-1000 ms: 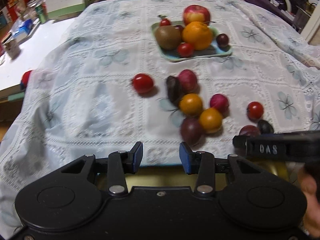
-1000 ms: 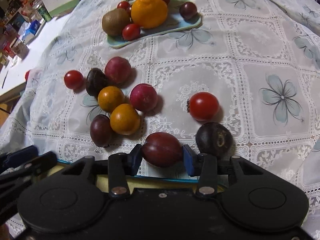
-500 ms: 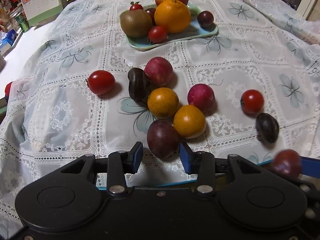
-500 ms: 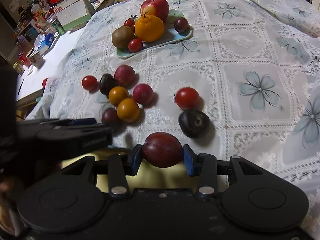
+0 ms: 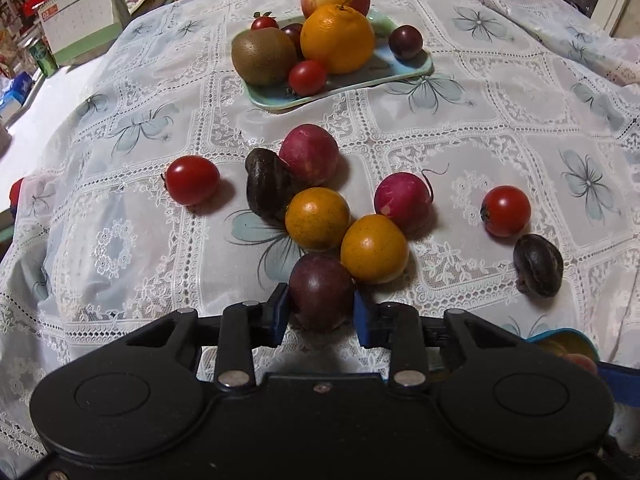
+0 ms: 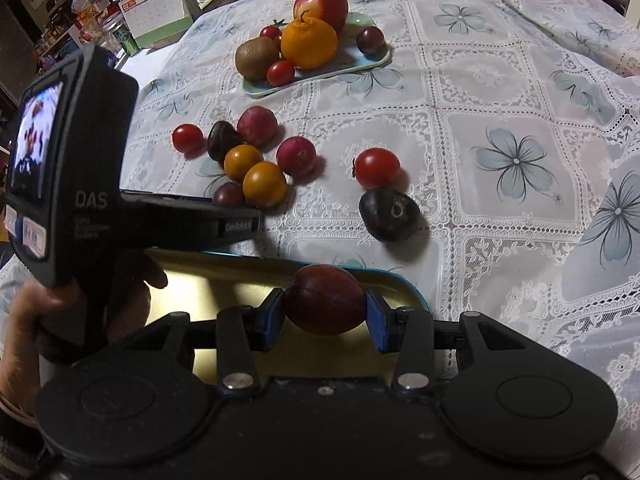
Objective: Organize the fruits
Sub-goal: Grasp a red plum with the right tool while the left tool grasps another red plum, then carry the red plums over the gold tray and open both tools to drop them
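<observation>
My left gripper (image 5: 321,311) is down on the lace tablecloth at the near edge of a cluster of loose fruit. Its jaws are closing, and both blue pads touch the sides of a dark purple plum (image 5: 322,294). Two orange fruits (image 5: 374,249) lie just behind that plum. In the right wrist view my right gripper (image 6: 325,322) is shut on a dark red plum (image 6: 325,299), held above a yellow tray with a teal rim (image 6: 224,276) at the near table edge. A hand holds the left gripper's body (image 6: 72,160) at the left of that view.
A pale green plate (image 5: 404,74) at the back carries an apple, an orange, a kiwi, small tomatoes and a plum. Loose on the cloth are two red radish-like fruits, two tomatoes (image 5: 506,211) and two dark wrinkled fruits (image 5: 538,264). A desk calendar (image 6: 154,8) stands far left.
My left gripper came forward and down onto the fruit cluster and its jaws closed around the purple plum. My right gripper carried the red plum up and back over the yellow tray.
</observation>
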